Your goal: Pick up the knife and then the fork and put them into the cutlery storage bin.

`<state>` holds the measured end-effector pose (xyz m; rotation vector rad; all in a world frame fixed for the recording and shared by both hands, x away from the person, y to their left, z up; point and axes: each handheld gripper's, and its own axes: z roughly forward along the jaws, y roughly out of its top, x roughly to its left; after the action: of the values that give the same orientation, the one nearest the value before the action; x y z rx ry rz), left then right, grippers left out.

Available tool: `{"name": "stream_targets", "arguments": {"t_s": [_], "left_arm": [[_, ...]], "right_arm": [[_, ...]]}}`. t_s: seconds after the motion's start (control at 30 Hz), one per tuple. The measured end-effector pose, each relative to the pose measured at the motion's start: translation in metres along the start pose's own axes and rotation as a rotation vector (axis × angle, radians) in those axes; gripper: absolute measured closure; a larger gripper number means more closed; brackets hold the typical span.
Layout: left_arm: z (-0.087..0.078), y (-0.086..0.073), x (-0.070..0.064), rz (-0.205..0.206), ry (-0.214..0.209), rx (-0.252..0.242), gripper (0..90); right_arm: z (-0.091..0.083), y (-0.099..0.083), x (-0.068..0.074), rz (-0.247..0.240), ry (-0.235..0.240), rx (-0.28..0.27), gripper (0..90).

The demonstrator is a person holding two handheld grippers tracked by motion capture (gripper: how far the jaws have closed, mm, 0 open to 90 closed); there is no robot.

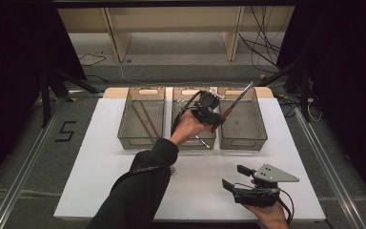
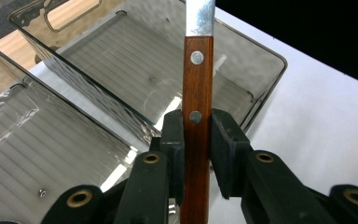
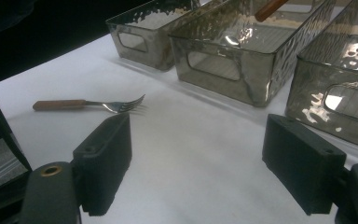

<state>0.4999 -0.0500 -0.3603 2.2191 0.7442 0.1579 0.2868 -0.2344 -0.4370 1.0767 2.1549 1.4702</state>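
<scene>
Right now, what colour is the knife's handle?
Reddish-brown wood with silver rivets, on the knife; clearest in the left gripper view.

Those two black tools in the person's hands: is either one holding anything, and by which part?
The left tool clamps a wooden-handled, metal-bladed knife by its brown handle, near the lower rivet, above the clear bins. The right tool is open and holds nothing.

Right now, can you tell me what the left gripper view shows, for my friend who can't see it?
The left gripper is shut on a knife with a brown wooden handle and a silver blade pointing up. Behind it sits a clear grey plastic bin on a white table.
</scene>
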Motion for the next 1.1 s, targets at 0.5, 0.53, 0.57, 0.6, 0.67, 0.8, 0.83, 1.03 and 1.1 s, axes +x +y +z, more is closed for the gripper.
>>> {"name": "stream_targets", "arguments": {"t_s": [0.5,0.53,0.57,0.6,0.67,0.8,0.83,1.03,1.1], "left_arm": [[0.022,0.010,-0.004,-0.057,-0.031,-0.008,75.4],[0.023,0.011,-0.004,-0.057,-0.031,-0.009,75.4],[0.025,0.012,-0.005,-0.056,-0.032,-0.007,75.4],[0.026,0.013,-0.006,-0.058,-0.032,-0.009,75.5],[0.030,0.014,-0.007,-0.066,-0.038,-0.006,75.4],[0.034,0.016,-0.011,-0.056,-0.039,-0.005,75.4],[0.035,0.016,-0.011,-0.059,-0.037,-0.004,75.4],[0.039,0.015,-0.010,-0.074,-0.039,-0.001,75.4],[0.041,0.014,-0.009,-0.086,-0.040,-0.001,75.4]], "right_arm": [[-0.001,-0.001,0.001,0.002,0.006,0.006,24.6],[-0.001,-0.001,0.001,0.001,0.007,0.006,24.6],[-0.001,-0.001,0.001,0.001,0.007,0.006,24.6],[-0.001,-0.001,0.001,0.001,0.007,0.007,24.6],[-0.001,-0.001,0.001,0.000,0.008,0.008,24.6],[-0.001,-0.002,0.001,-0.001,0.009,0.009,24.6],[-0.001,-0.002,0.001,-0.001,0.009,0.008,24.6],[-0.001,-0.002,0.001,-0.002,0.011,0.010,24.7],[-0.001,-0.002,0.002,-0.003,0.013,0.011,24.7]]}}
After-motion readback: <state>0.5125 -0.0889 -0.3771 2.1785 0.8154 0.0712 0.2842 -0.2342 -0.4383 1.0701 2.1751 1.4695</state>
